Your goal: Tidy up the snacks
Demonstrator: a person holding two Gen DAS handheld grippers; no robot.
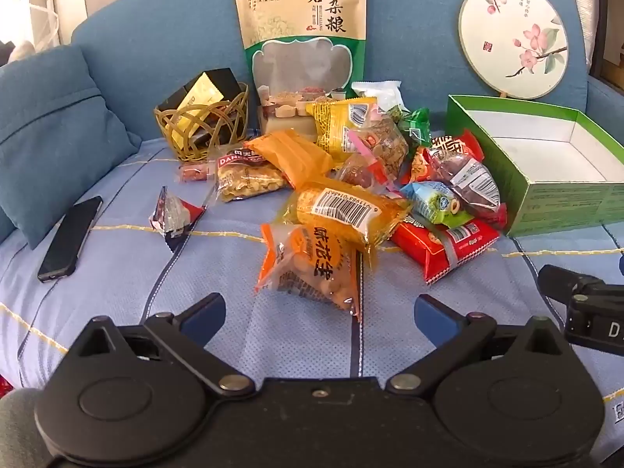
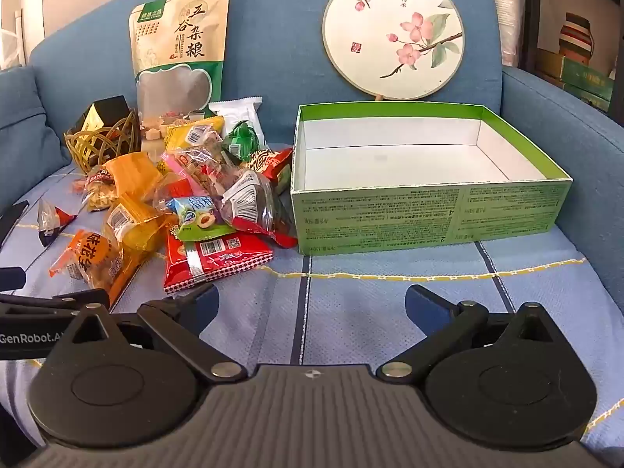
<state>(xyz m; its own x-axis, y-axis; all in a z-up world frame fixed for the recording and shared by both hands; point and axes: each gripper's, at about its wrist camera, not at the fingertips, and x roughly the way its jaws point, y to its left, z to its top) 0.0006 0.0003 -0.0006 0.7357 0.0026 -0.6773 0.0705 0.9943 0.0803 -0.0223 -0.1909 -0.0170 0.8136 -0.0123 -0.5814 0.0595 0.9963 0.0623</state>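
A heap of snack packets (image 1: 351, 179) (image 2: 187, 202) lies on the light blue sofa cover. To its right stands a green cardboard box (image 1: 546, 195) (image 2: 429, 210), white and bare inside. Nearest my left gripper (image 1: 319, 316) is an orange peanut packet (image 1: 308, 265) (image 2: 93, 257), just ahead of the open jaws. My right gripper (image 2: 312, 308) is open over bare cover, in front of the box, with a red packet (image 2: 218, 257) ahead to its left. Nothing sits between either pair of fingers.
A tall grain pouch (image 1: 300, 31) (image 2: 179, 46) and a round painted fan (image 1: 513, 39) (image 2: 394, 35) lean on the blue sofa back. A woven basket (image 1: 202, 124) (image 2: 103, 140) holds dark boxes. A black phone (image 1: 70, 238) and a blue cushion (image 1: 50, 124) lie at the left.
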